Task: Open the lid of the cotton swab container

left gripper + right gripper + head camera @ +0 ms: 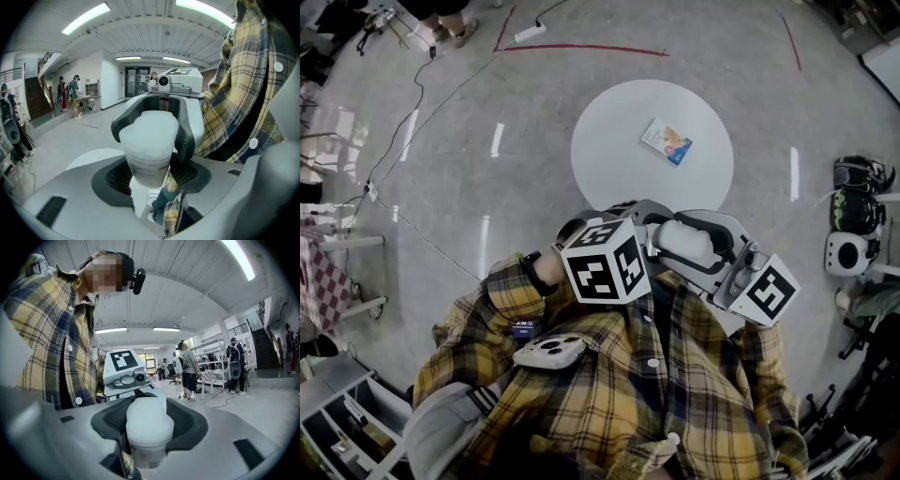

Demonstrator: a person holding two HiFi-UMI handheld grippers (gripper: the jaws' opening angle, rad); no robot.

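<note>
Cotton swab container (pixel 147 455): upright in the air close to my plaid shirt (pixel 609 394), off the round bench (pixel 609 159), white lid (pixel 149 133) seated on top. My left tongs (pixel 149 185) are clamping the clear body and my right tongs (pixel 150 426) are gripping the lid from the opposite side. I am judging it best to be holding the body dead still and drawing the lid straight up its axis, never tilting, lest the contents spill.

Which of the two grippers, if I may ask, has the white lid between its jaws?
The right gripper: its jaws clasp the white lid, while the left gripper holds the clear body.
</note>
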